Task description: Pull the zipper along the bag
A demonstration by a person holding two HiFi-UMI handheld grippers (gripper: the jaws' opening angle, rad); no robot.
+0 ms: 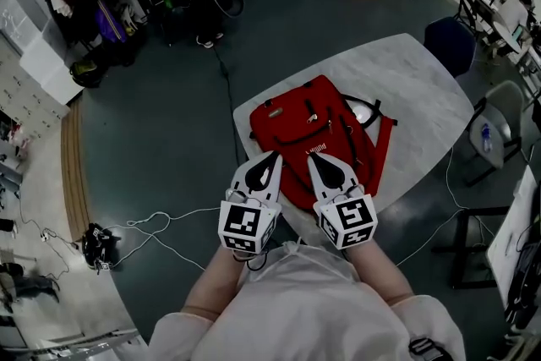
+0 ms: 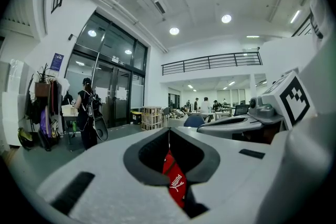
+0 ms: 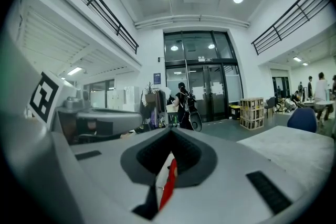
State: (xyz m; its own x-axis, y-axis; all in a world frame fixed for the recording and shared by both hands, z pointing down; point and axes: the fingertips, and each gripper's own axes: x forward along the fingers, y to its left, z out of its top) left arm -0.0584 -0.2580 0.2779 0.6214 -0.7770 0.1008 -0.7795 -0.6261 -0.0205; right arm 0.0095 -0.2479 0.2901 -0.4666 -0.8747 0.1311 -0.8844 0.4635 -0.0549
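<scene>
Left gripper [image 1: 274, 156] and right gripper [image 1: 312, 157] both pinched closed, empty, over red backpack [image 1: 308, 127]. Risk: unopened jaws likely miss the zipper and skate across fabric.

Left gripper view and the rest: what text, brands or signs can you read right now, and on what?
"PUMA", with a cat logo: red tag between the left gripper's jaws.
White print on the backpack: too small to read.
Blue wall sign: too small.
Marker cubes: patterns only, no words.
</scene>
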